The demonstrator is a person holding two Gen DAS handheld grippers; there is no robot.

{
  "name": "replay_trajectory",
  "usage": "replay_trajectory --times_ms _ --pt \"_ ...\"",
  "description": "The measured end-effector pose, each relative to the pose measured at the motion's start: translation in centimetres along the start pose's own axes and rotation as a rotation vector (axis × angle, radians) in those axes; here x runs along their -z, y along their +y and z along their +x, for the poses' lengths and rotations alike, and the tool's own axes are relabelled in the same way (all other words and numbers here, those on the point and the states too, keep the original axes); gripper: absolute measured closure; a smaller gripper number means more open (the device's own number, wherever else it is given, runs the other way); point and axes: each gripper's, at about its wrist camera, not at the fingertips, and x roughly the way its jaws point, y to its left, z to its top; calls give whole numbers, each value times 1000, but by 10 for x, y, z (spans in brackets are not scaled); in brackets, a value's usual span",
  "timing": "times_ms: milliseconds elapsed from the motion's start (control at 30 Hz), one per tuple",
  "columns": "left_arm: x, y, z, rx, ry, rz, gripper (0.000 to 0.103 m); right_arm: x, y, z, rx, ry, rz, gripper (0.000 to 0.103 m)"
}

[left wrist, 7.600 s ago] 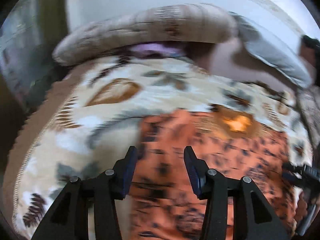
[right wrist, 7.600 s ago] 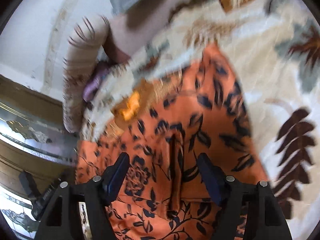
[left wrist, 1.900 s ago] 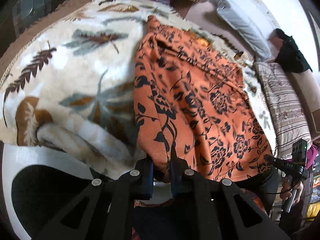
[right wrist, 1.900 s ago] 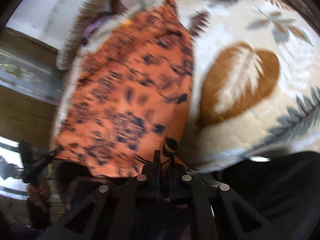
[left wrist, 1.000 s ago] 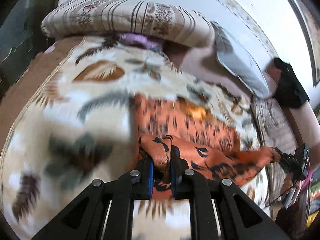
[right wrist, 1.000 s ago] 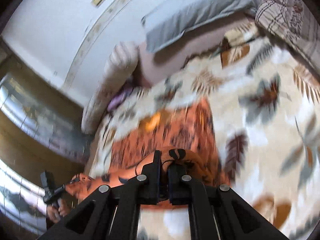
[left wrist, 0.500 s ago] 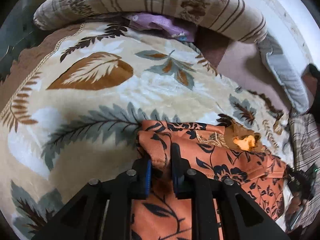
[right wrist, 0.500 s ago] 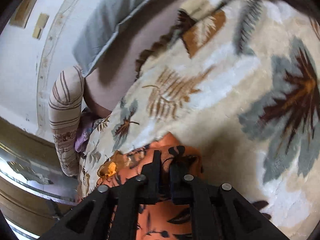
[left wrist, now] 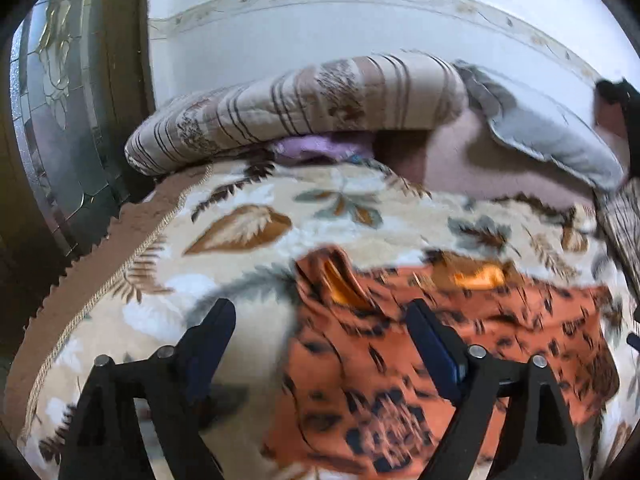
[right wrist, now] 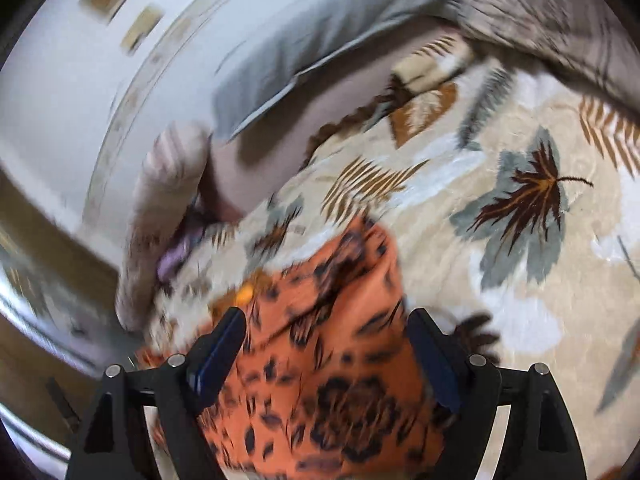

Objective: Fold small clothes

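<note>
An orange garment point(left wrist: 460, 340) with a black floral print lies folded on a cream leaf-patterned blanket point(left wrist: 248, 240). My left gripper point(left wrist: 320, 320) is open and empty, just above the garment's near left corner. In the right wrist view the same garment point(right wrist: 332, 340) lies under my right gripper point(right wrist: 324, 328), which is open and empty above its right edge. An orange collar patch point(left wrist: 476, 278) shows at the garment's far edge. Both views are blurred by motion.
A striped rolled pillow point(left wrist: 304, 108) lies at the head of the bed with a purple cloth point(left wrist: 320, 146) under it. A grey pillow point(left wrist: 552, 136) lies to the right, against a white wall point(left wrist: 320, 40). A glass-panelled door point(left wrist: 60, 120) stands at the left.
Both grippers have opened and let go of the garment's corners after carrying them up over the garment, and have drawn back a little. The garment now lies folded in half.
</note>
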Motion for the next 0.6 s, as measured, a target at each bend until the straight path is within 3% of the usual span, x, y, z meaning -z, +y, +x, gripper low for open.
replay_trajectory --times_ms 67,167,467,600 --pt "13 -9 0 -2 59 17 15 14 17 2 10 43 -67 44" --pt "32 -14 8 -52 135 24 15 28 36 14 45 110 -149 65" --pt "50 -14 29 -99 182 21 15 50 13 70 181 352 -96 66" --pt "49 -22 37 -93 186 40 15 46 8 75 176 371 -71 66"
